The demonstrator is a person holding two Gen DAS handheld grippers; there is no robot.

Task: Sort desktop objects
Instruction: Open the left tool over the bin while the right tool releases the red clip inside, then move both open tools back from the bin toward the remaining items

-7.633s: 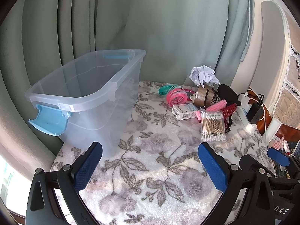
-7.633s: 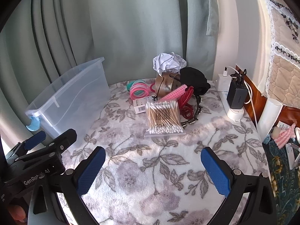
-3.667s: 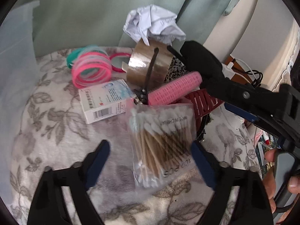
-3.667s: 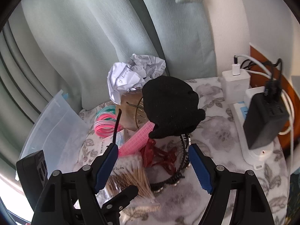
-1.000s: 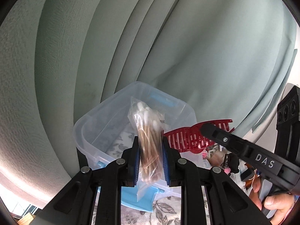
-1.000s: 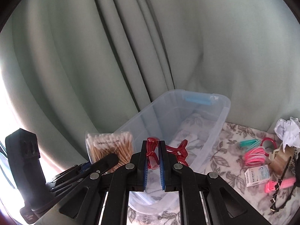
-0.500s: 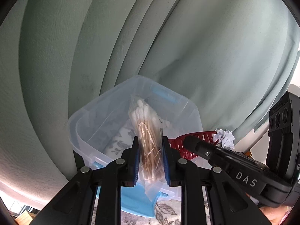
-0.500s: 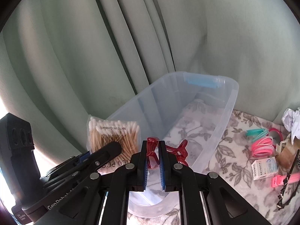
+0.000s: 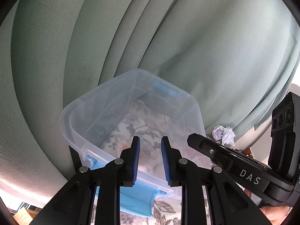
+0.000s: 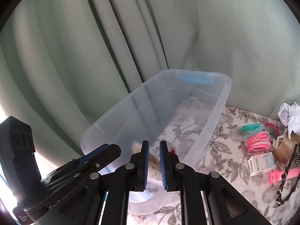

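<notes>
- The left claw (image 9: 150, 138) hangs over the near end of the bin (image 9: 64, 116). Its blue pads are spread apart and have just been opening, with nothing between them.
- The right claw (image 10: 154, 142) is over the same near end. Its pads stand a narrow gap apart and pinch nothing.
- The clear bin stands on the counter (image 10: 221, 146) against the curtain (image 10: 75, 46). Its long axis runs from the claws away to the curtain. There is one blue latch (image 10: 195, 79) on the far end and another on the near end.
- Inside the bin, at its near end just past the right claw's tips, a tan blur reads as the swabs (image 10: 136, 146). A red scrap beside it reads as the clip (image 10: 172, 150). Both are too blurred to tell which way they lie.
- The white letters "DAS" (image 9: 250, 177) show on the right claw's arm in the left view.
- The other things lie toward the counter's right edge, well apart from the bin: pink bands (image 10: 259, 144), teal bands (image 10: 251, 127), crumpled paper (image 10: 289, 116) and a tape roll (image 10: 286, 150).
- A small white box (image 10: 262, 164) lies flat there with its printed face up. The print is too small to read.
</notes>
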